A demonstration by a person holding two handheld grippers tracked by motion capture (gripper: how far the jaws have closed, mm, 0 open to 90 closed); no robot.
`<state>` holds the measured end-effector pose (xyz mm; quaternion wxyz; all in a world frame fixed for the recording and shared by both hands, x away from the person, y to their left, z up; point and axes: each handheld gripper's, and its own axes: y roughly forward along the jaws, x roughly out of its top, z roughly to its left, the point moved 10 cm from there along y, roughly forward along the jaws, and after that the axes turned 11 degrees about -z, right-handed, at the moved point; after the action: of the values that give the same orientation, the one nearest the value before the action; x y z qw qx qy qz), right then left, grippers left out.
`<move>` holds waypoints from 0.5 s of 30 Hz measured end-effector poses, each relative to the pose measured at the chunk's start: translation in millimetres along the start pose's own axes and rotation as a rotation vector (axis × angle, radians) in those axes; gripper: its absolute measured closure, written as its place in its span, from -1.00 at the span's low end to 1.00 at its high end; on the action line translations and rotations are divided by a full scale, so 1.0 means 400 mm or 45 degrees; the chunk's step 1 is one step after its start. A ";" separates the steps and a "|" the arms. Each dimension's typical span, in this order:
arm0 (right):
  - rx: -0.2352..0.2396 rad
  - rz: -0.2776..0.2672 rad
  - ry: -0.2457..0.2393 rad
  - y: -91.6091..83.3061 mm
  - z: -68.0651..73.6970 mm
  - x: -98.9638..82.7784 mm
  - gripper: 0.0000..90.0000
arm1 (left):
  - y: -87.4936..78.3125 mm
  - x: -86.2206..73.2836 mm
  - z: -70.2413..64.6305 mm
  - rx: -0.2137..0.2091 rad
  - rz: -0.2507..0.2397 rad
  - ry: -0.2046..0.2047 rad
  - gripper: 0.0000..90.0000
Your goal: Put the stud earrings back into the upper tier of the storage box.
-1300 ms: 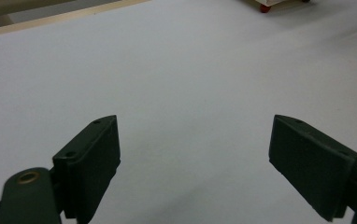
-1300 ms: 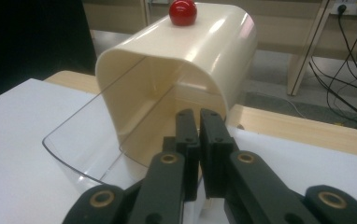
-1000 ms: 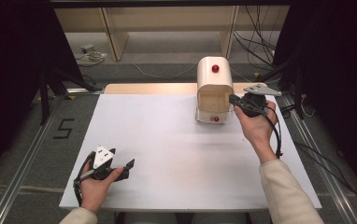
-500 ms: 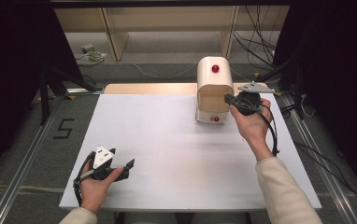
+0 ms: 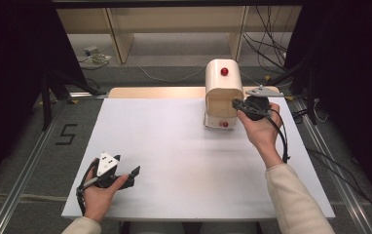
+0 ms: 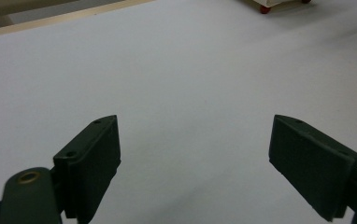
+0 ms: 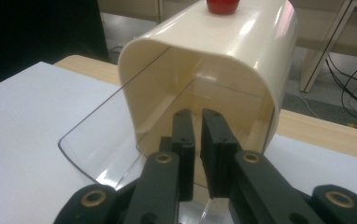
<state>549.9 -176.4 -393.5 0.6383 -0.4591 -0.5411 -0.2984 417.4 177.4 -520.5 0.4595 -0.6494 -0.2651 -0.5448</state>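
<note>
Right gripper view: right claw, nearly clenched, empty, at cream plastic domed box's clear flap. Left claw released, idle near desk's front-left corner. Progress: indeterminate.

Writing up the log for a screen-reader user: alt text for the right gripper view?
The right gripper, jaws nearly shut, points into a cream plastic box whose clear door is swung open. A red knob tops the box on the white table.

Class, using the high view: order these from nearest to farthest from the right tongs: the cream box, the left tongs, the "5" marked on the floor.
1. The cream box: right beside the right tongs, at the table's far side.
2. The left tongs: at the near left of the table.
3. The "5": on the floor, past the table's left edge.
</note>
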 end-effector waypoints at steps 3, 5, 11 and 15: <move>0.003 -0.005 -0.001 -0.001 -0.003 0.001 0.82 | 0.000 0.000 0.000 0.001 -0.002 0.000 -0.64; -0.003 -0.009 -0.006 -0.005 -0.006 0.003 0.80 | 0.000 0.000 0.000 0.001 -0.002 0.000 -0.64; -0.026 -0.032 0.001 -0.022 -0.027 0.009 0.72 | 0.000 0.001 0.000 0.001 -0.002 0.000 -0.64; -0.049 -0.044 0.015 -0.039 -0.050 0.010 0.66 | 0.000 0.000 0.000 0.002 0.000 0.003 -0.64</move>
<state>545.5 -200.3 -385.3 0.6272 -0.4602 -0.5392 -0.3227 417.5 177.3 -520.3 0.4603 -0.6484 -0.2651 -0.5454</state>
